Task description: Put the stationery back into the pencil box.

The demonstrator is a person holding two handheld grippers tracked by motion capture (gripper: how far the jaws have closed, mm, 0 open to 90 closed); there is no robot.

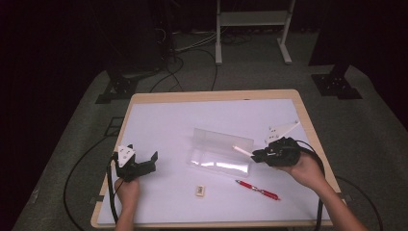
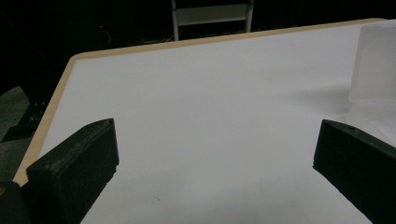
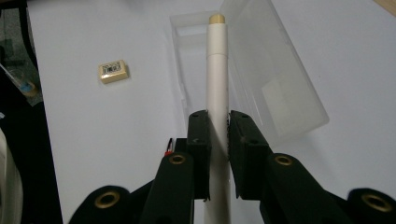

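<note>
So far, the right gripper (image 3: pixel 218 126) pinched a white pen (image 3: pixel 217 70) above the open clear case (image 1: pixel 219 154), not yet inside it. Near it, a red pen (image 1: pixel 257 189) and an eraser (image 1: pixel 199 191) remained on the table (image 1: pixel 159 120); the left gripper (image 1: pixel 139 161) waited spread.

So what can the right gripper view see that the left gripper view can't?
The right gripper view alone: the right tongs clamped on a white pen, a small eraser, the red pen's tip, and the inside of the open clear case.

The left gripper view alone: the left tongs wide open with nothing between them, the table's wooden edge, a white shelf frame behind.

Both: the white tabletop and that clear case.
</note>
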